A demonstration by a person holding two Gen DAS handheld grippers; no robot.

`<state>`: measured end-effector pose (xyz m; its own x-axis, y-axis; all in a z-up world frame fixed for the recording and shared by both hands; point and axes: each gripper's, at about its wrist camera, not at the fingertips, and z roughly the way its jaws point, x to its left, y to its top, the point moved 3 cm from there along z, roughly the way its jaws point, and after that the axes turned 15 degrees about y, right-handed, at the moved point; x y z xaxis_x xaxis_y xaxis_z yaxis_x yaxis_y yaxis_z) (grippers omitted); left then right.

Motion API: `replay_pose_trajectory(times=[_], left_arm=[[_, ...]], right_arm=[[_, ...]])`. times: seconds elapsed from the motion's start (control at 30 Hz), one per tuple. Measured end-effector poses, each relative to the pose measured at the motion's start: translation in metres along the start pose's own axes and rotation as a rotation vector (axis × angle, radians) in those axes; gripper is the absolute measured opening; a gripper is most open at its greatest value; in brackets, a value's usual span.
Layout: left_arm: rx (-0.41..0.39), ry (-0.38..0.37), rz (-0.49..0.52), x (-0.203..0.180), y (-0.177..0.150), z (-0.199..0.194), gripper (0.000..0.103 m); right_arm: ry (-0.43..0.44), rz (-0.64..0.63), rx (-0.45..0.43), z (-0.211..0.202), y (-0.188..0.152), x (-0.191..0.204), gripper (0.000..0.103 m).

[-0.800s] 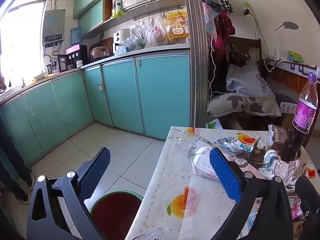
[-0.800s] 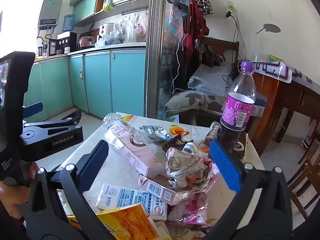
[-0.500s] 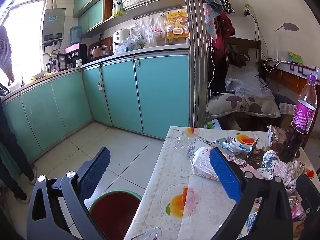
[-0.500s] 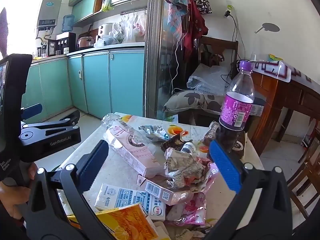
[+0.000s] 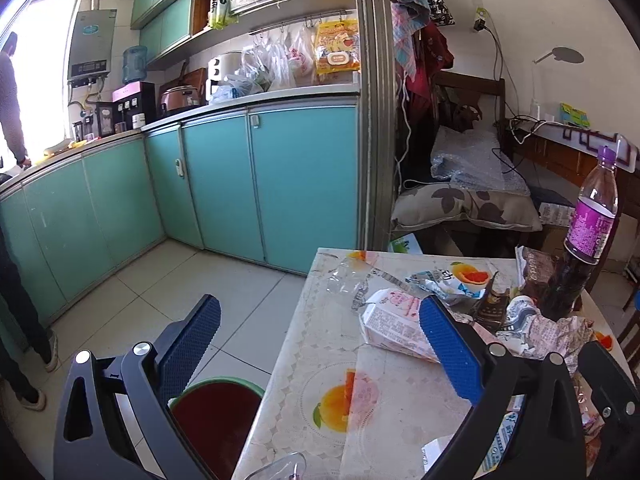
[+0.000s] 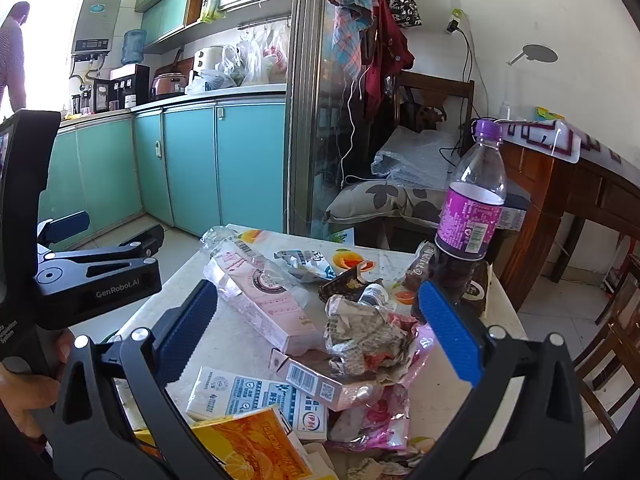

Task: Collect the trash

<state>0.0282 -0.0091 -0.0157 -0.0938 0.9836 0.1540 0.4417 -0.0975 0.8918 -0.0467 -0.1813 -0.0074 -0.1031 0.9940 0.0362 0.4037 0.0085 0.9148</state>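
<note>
Both claws are hanging released, grasping nothing: the left claw over the tabletop edge, the right claw over the trash. The bin is sitting at 6 o'clock on the floor; the bottle is standing at 2 o'clock.

Domestic kitchen opening onto a living area. Indicators: teal base cabinets under a worktop carrying a rice cooker, wall-mounted water heater, tiled floor, clothes hung by the partition, cushioned wooden chair.
</note>
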Motion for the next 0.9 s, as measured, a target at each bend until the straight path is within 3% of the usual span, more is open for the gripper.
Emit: replay_pose_trajectory(times=[0.3, 0.9], left_arm=[[-0.024, -0.104, 0.058, -0.021, -0.003, -0.010, 0.096], [-0.010, -0.095, 0.058, -0.024, -0.006, -0.007, 0.096]], right_arm=[[-0.032, 0.010, -0.008, -0.004, 0.003, -0.009, 0.100], [-0.046, 0.017, 0.004, -0.003, 0.003, -0.014, 0.100]])
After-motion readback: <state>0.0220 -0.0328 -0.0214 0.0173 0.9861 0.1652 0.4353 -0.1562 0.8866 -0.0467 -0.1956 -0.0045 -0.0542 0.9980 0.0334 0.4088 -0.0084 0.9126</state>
